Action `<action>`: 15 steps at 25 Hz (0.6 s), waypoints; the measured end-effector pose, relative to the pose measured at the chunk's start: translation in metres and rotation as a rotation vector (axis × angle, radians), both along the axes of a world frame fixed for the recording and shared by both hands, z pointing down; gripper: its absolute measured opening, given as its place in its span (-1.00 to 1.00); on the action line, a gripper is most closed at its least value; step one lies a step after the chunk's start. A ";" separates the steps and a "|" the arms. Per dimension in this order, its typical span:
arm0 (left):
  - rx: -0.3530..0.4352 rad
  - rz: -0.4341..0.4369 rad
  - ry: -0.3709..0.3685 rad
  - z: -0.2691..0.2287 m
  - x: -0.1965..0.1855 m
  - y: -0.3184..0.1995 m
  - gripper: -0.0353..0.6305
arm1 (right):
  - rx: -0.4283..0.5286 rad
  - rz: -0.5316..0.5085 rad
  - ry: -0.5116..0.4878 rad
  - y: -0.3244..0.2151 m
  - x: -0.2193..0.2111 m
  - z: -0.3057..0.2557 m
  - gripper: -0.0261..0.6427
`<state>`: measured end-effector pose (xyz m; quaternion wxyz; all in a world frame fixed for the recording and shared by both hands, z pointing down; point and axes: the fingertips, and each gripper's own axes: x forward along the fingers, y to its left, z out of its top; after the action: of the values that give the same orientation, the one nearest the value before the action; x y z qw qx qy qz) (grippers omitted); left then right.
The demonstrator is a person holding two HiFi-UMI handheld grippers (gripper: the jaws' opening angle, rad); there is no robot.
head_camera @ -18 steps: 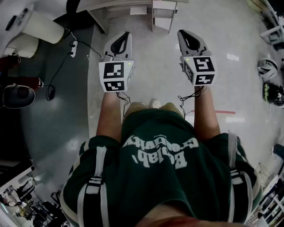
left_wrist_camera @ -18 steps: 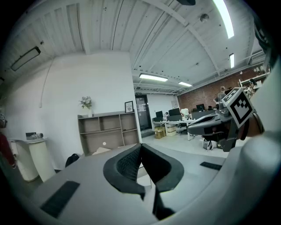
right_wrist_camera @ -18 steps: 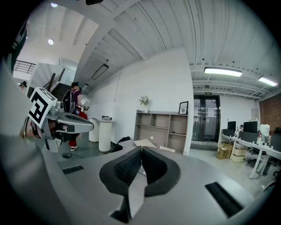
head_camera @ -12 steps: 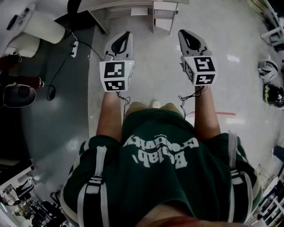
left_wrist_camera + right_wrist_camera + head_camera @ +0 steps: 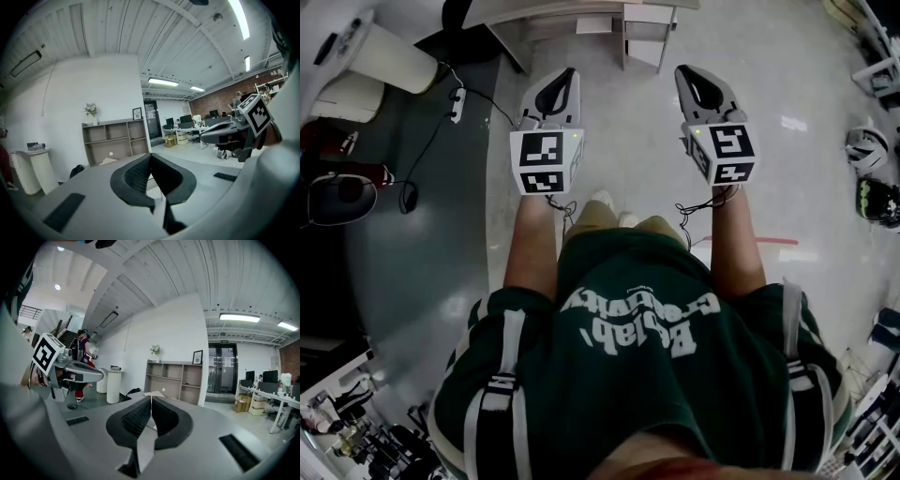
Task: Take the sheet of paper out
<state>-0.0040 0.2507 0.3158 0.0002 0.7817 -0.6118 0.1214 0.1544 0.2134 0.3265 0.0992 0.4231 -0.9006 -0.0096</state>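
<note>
I cannot make out any sheet of paper in these views. My left gripper (image 5: 566, 79) and right gripper (image 5: 685, 73) are held side by side at chest height, pointing forward over the pale floor. In the left gripper view the dark ribbed pads (image 5: 136, 174) of the left gripper (image 5: 150, 157) meet at the tip with nothing between them. The right gripper (image 5: 151, 399) is likewise shut and empty. Each gripper shows in the other's view: the right gripper (image 5: 234, 132) and the left gripper (image 5: 70, 369).
A white desk (image 5: 581, 13) stands just ahead, with an open shelf unit (image 5: 176, 378) against the wall behind it. A white pedestal (image 5: 114, 386) and a power strip with cable (image 5: 455, 97) lie left. Helmets (image 5: 866, 146) lie on the floor at the right. A person (image 5: 83, 351) stands at left.
A pale shoe has come forward between my arms, so the person is stepping ahead. Both grippers hold nearly the same place and stay shut.
</note>
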 end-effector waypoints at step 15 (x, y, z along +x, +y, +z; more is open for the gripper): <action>-0.008 0.039 -0.008 0.013 -0.013 -0.072 -0.84 | -0.013 -0.001 0.032 -0.061 -0.018 0.016 -0.82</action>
<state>-0.0170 0.1786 0.3287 -0.0014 0.7930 -0.5958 0.1271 0.1366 0.1527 0.3421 0.1160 0.4217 -0.8992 -0.0106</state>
